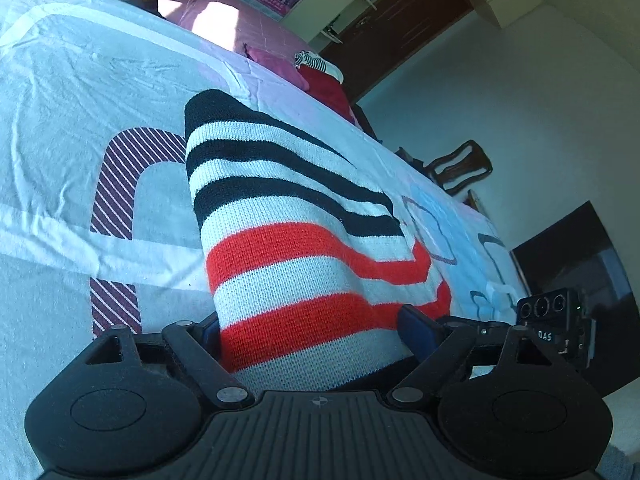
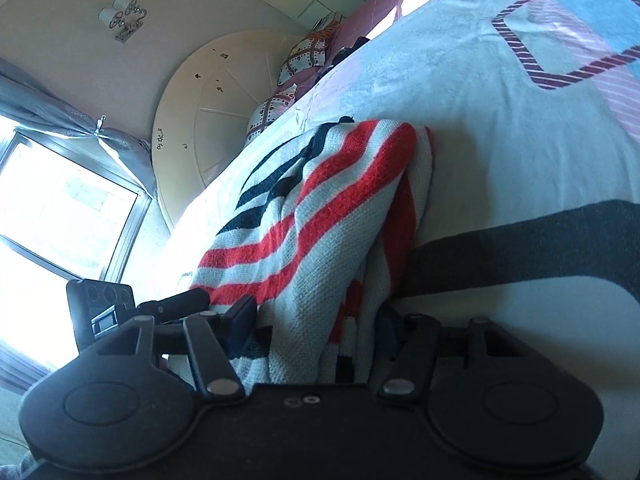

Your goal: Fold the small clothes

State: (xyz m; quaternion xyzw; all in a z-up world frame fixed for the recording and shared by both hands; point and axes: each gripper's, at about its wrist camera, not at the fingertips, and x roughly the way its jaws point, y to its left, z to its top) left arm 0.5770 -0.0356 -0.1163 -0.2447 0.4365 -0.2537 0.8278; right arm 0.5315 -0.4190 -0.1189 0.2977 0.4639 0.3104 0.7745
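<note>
Currently: striped knit sweater [image 1: 304,240], near hem grasped by left claw [image 1: 316,340] and right claw [image 2: 316,328], long axis running away across bed [image 1: 80,80].

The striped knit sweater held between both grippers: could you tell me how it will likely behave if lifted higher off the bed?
The striped knit sweater is probably floppy: it sags between the left gripper and right gripper. Its coarse knit likely resists slipping. It looks thick, so fairly heavy for cloth.

Left gripper [image 1: 316,340], right gripper [image 2: 316,328] clamped.
</note>
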